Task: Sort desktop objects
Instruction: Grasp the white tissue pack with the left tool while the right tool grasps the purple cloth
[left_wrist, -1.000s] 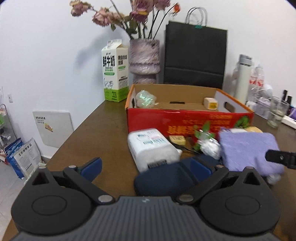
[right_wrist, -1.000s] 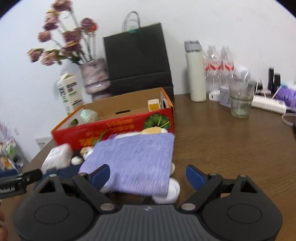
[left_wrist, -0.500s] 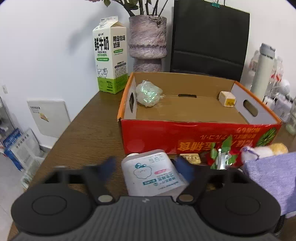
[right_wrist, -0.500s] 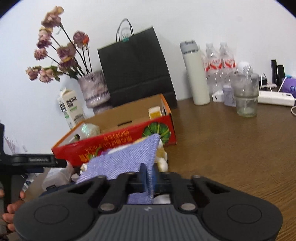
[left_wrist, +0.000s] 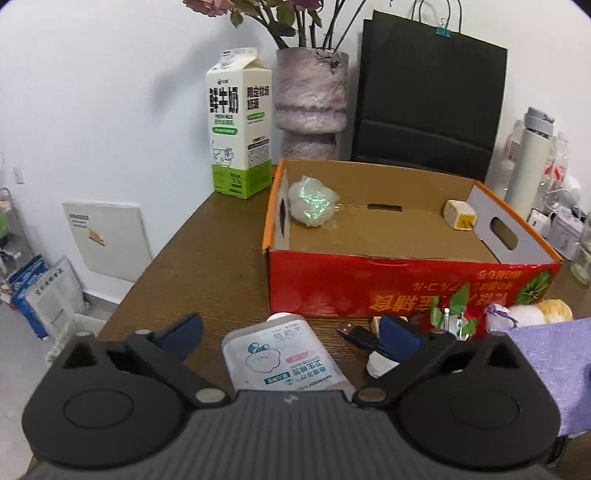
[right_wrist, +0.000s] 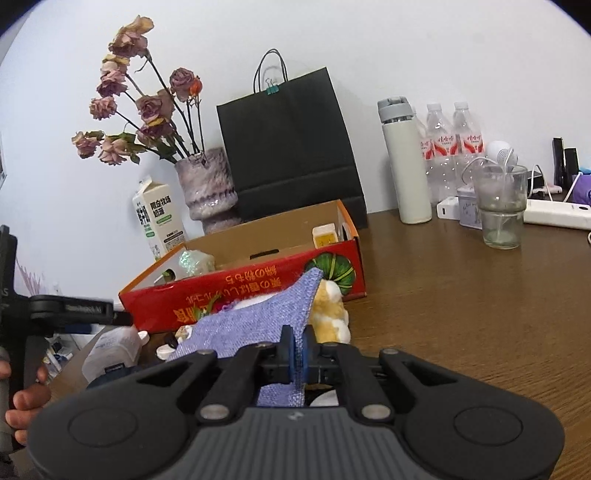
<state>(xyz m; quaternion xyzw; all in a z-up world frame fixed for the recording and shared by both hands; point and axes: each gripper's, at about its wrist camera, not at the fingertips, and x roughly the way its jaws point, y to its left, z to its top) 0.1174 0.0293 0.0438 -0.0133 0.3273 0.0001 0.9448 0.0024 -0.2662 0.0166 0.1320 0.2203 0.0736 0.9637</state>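
The open red cardboard box (left_wrist: 369, 291) holds a glittery wrapped ball (left_wrist: 314, 205) and a small yellow-white cube (left_wrist: 460, 216). In front of it lies a white cotton-pad pack (left_wrist: 284, 358). My left gripper (left_wrist: 291, 330) straddles that pack with its jaws opening, and the pads stand clear of the pack's sides. A USB stick (left_wrist: 356, 334), green leaves (left_wrist: 452, 314) and a yellow-white plush toy (right_wrist: 328, 314) lie beside it. My right gripper (right_wrist: 297, 350) is shut on the edge of the purple cloth (right_wrist: 258, 325), which drapes over the small items.
Behind the box stand a milk carton (left_wrist: 240, 125), a vase of dried roses (left_wrist: 312, 99) and a black paper bag (left_wrist: 428, 103). To the right are a white flask (right_wrist: 404, 162), water bottles, a glass (right_wrist: 500, 206) and a power strip (right_wrist: 554, 216). A hand (right_wrist: 26, 410) holds the left gripper.
The right gripper went from wide open to shut on the purple cloth and raised its edge. The left gripper moved toward the box over the white pack, narrowing then widening its jaws.
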